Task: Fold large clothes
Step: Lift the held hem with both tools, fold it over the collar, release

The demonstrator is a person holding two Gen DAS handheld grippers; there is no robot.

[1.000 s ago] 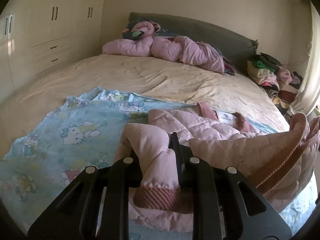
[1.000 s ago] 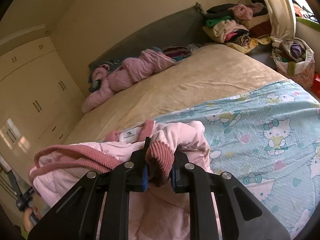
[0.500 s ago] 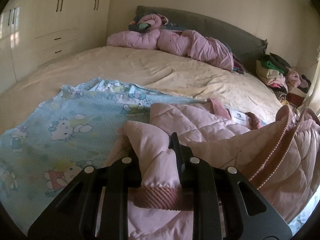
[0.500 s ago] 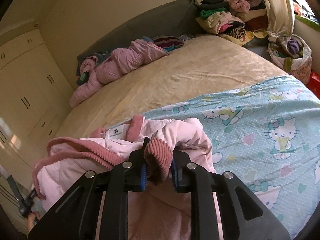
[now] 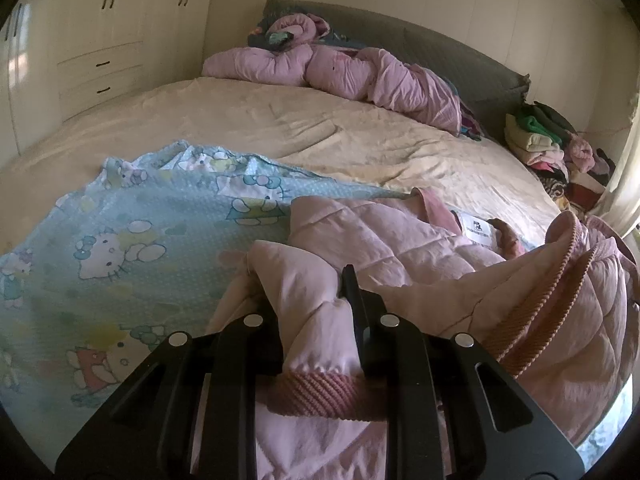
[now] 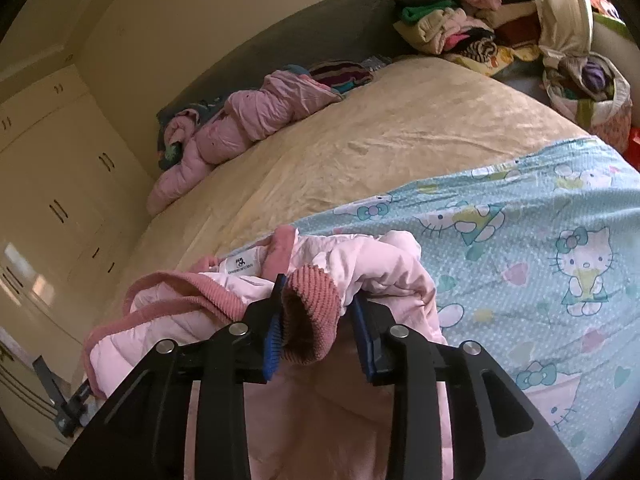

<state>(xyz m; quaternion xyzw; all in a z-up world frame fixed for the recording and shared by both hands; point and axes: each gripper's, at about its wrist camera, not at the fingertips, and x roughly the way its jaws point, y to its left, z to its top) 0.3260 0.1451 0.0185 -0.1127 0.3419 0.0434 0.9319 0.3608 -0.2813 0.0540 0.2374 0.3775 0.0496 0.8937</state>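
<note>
A pale pink quilted jacket (image 5: 384,240) with darker pink ribbed cuffs lies crumpled on a light blue cartoon-cat sheet (image 5: 132,240) on the bed. My left gripper (image 5: 308,300) is shut on one sleeve near its ribbed cuff (image 5: 320,396). In the right wrist view the jacket (image 6: 360,264) lies in front, and my right gripper (image 6: 316,320) now stands open with the other ribbed cuff (image 6: 312,312) loose between its blue pads. The white neck label (image 6: 244,265) faces up.
A beige bedspread (image 5: 320,128) covers the far bed. A pink bundle of clothing (image 5: 336,72) lies by the grey headboard (image 5: 440,44). Stacked clothes (image 6: 452,24) and a full bag (image 6: 588,92) sit at the bed's right side. Cream wardrobes (image 5: 100,40) stand left.
My right gripper has opened wider, so the ribbed cuff sits loose between the pads. Both grippers have moved lower and closer to the bed. The left grip is unchanged.
</note>
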